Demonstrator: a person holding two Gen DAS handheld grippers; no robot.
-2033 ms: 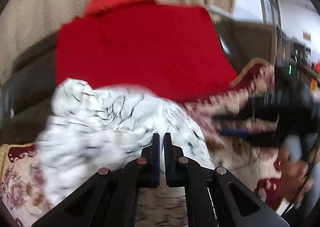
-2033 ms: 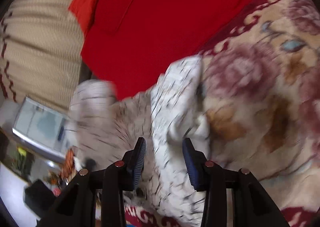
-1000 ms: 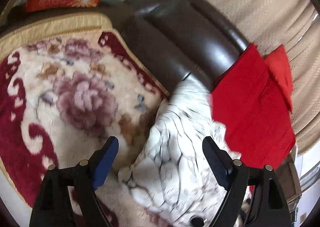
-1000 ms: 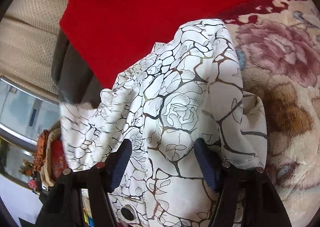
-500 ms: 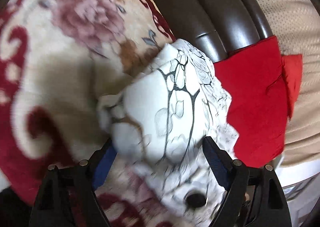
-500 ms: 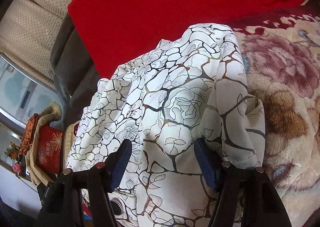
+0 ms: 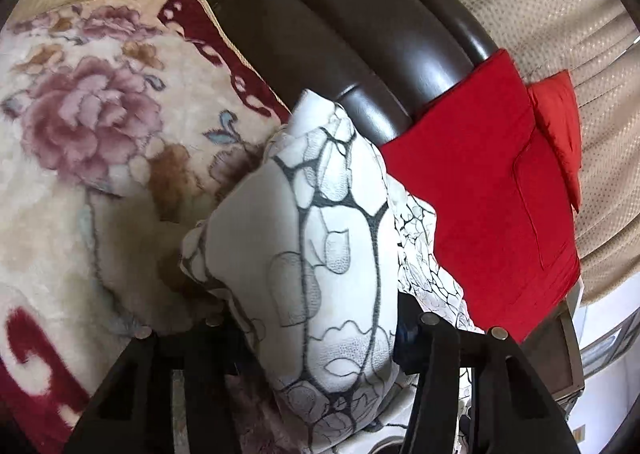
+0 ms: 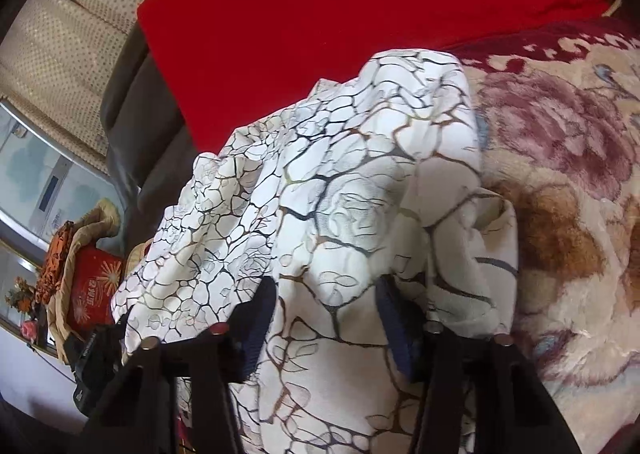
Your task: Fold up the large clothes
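both grippers, left (image 7: 316,328) and right (image 8: 328,314), have just been closing their fingers around bunched garment (image 8: 340,190); a thick wad could slip, spoiling the fold.

A home living room: a dark leather sofa (image 7: 384,34) covered by a plush floral blanket (image 7: 80,126), beige curtains (image 7: 540,14) behind, and a red gift box (image 8: 90,290) nearby.

Gold characters mark a red bag (image 8: 91,290) seen from the right wrist, too small and blurred to read.
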